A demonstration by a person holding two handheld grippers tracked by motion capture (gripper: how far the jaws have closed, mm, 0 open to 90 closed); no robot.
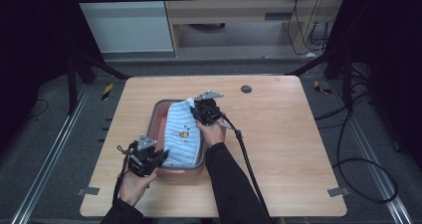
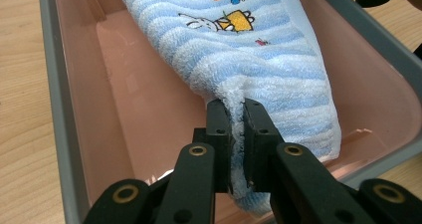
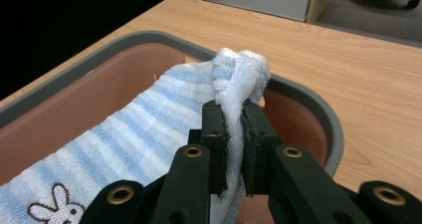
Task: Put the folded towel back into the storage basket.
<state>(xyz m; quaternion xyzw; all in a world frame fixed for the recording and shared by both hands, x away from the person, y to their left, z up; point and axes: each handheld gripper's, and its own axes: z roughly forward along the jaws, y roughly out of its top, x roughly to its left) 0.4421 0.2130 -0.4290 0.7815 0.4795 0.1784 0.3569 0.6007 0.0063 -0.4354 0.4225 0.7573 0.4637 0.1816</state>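
I have the left tongs (image 2: 237,134) pinching the near end of the blue-striped towel (image 1: 181,134), and the right tongs (image 3: 234,134) pinching its bunched far end. Between them the towel stretches along the pink tub (image 1: 158,115), sagging inside its grey rim. Bare tub floor shows left of my left tongs. Open desk (image 1: 283,134) lies beyond the right tongs.

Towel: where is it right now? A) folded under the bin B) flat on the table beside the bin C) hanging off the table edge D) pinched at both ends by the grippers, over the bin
D: the left gripper and right gripper each clamp an end of the striped towel above the pink bin.
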